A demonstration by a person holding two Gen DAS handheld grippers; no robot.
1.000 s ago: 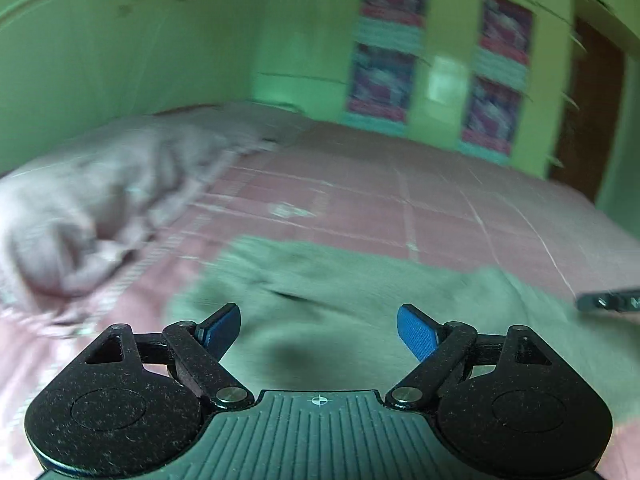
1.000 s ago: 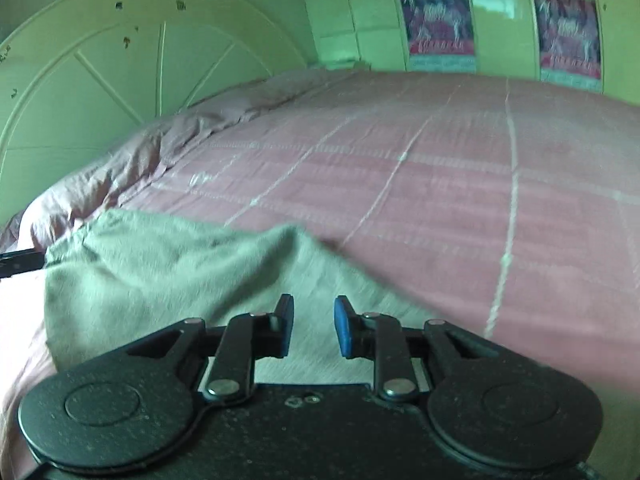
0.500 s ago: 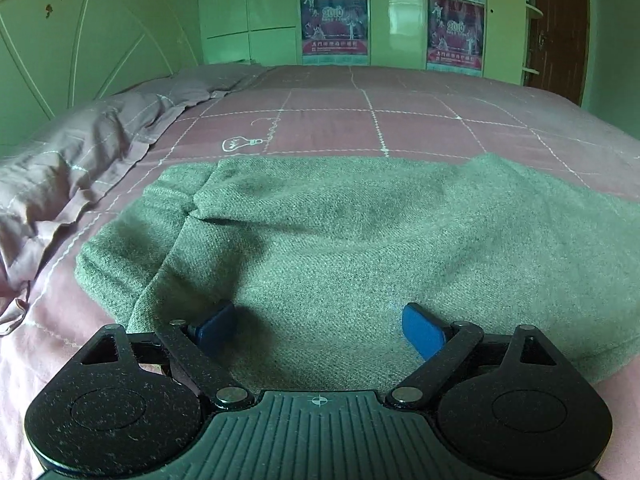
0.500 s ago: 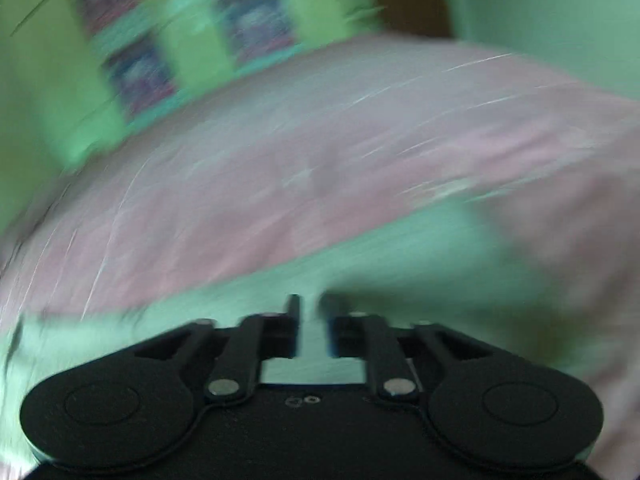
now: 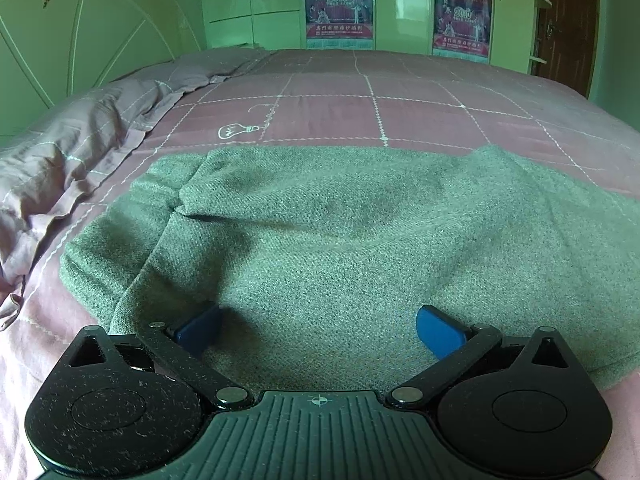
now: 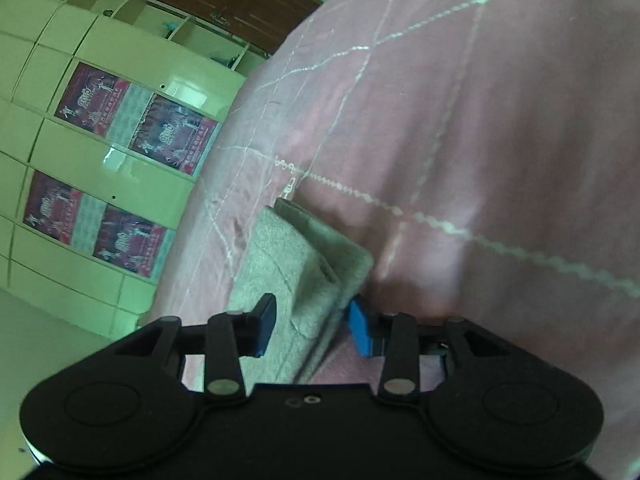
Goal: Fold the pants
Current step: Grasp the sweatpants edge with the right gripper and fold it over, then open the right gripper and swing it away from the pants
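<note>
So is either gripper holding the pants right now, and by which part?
Neither. The left gripper is opening wide over the pants; the right gripper is opening with the folded edge between its pads, not pinched.

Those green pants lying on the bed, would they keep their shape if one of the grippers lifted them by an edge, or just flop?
The green pants would probably flop: they lie in soft folds and follow the pink bedsheet. The fuzzy knit looks thick, so likely a little heavy and not slippery. Lifted at one edge, the stacked layers would likely slide apart.
</note>
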